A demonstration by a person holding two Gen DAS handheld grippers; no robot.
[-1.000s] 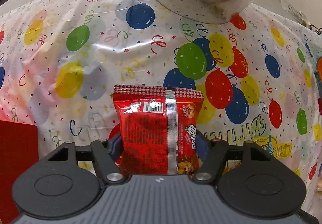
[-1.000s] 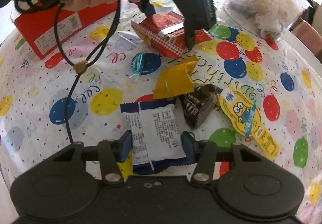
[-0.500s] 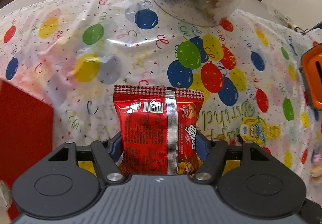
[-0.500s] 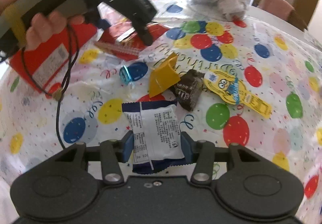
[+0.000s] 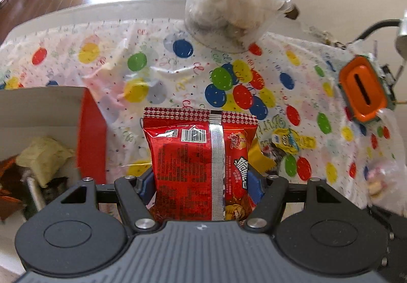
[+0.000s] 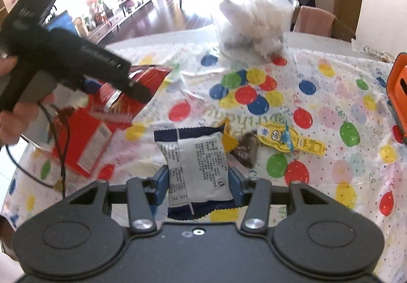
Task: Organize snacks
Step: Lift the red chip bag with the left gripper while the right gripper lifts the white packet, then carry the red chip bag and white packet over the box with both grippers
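Note:
My left gripper (image 5: 201,181) is shut on a red snack packet (image 5: 201,163) and holds it above the table, just right of an open red box (image 5: 38,115) with several wrappers inside. My right gripper (image 6: 198,183) is shut on a white and navy snack packet (image 6: 198,171), lifted over the balloon tablecloth (image 6: 330,110). In the right wrist view the left gripper (image 6: 142,89) carries the red packet (image 6: 147,79) over the red box (image 6: 86,140). A yellow Minion packet (image 6: 287,140), a dark wrapper (image 6: 244,152) and a yellow wrapper (image 6: 229,142) lie on the cloth.
A clear container of white wrapped items (image 5: 229,16) stands at the table's far edge. An orange device (image 5: 363,92) sits at the right. A clear bag with small sweets (image 5: 381,181) lies at the right edge. A cable (image 6: 58,155) hangs from the left gripper.
Both grippers have risen and pulled back from the table, each with its packet. The left gripper has moved left, so the open red box now shows beside it.

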